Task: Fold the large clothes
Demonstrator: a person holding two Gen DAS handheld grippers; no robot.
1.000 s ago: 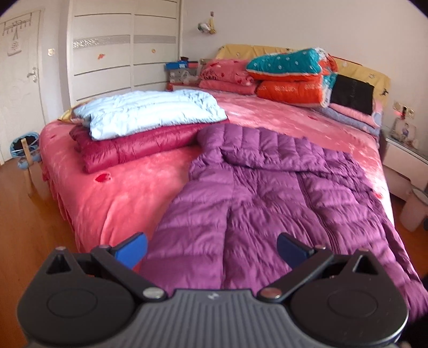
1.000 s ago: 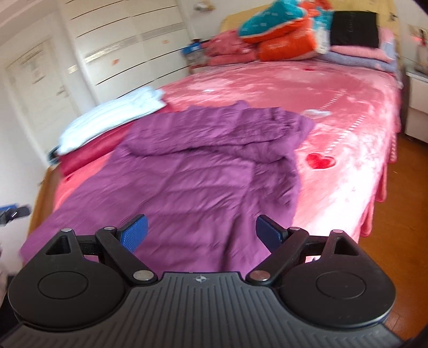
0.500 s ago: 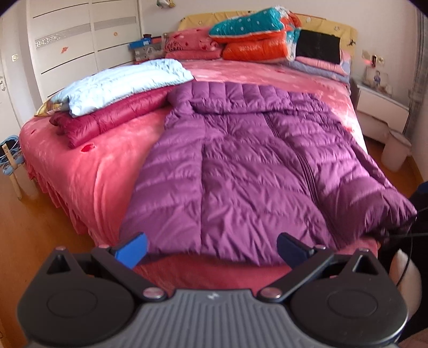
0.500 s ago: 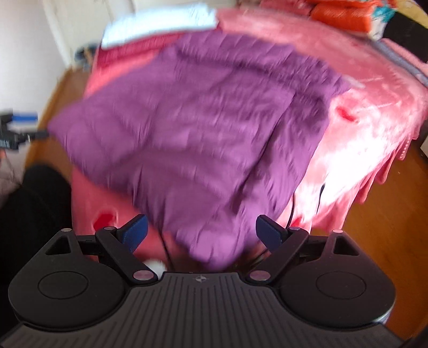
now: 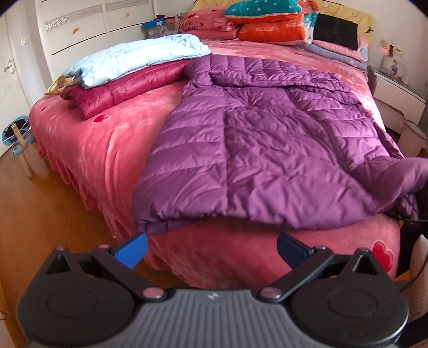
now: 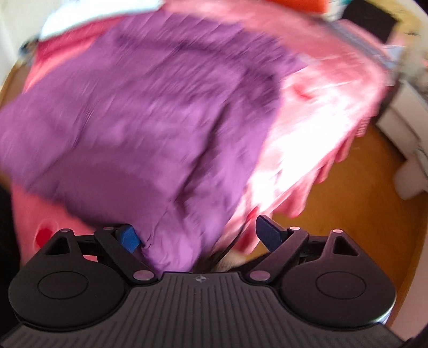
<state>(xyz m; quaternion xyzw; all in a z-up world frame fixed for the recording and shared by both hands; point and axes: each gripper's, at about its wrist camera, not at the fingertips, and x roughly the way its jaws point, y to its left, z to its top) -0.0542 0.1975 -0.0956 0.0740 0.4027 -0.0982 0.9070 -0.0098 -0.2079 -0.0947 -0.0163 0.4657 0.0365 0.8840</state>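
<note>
A large purple quilted down coat (image 5: 256,150) lies spread flat on the pink bed (image 5: 107,144), its hem at the near edge. My left gripper (image 5: 211,250) is open and empty, just below the hem's near left corner. In the blurred right wrist view the same coat (image 6: 139,117) fills the frame, and its near corner hangs down between the fingers of my open right gripper (image 6: 199,237). Whether the fingers touch the cloth is unclear.
A folded light blue coat (image 5: 133,59) lies on a folded maroon one (image 5: 120,88) at the bed's far left. Pillows (image 5: 267,24) are stacked at the headboard. A white nightstand (image 5: 396,88) stands right of the bed. Wooden floor (image 5: 40,214) surrounds it.
Both grippers have pulled back to the foot of the bed and lowered toward the coat's hem. The right gripper has swung down over the coat's near right corner. Both stay open.
</note>
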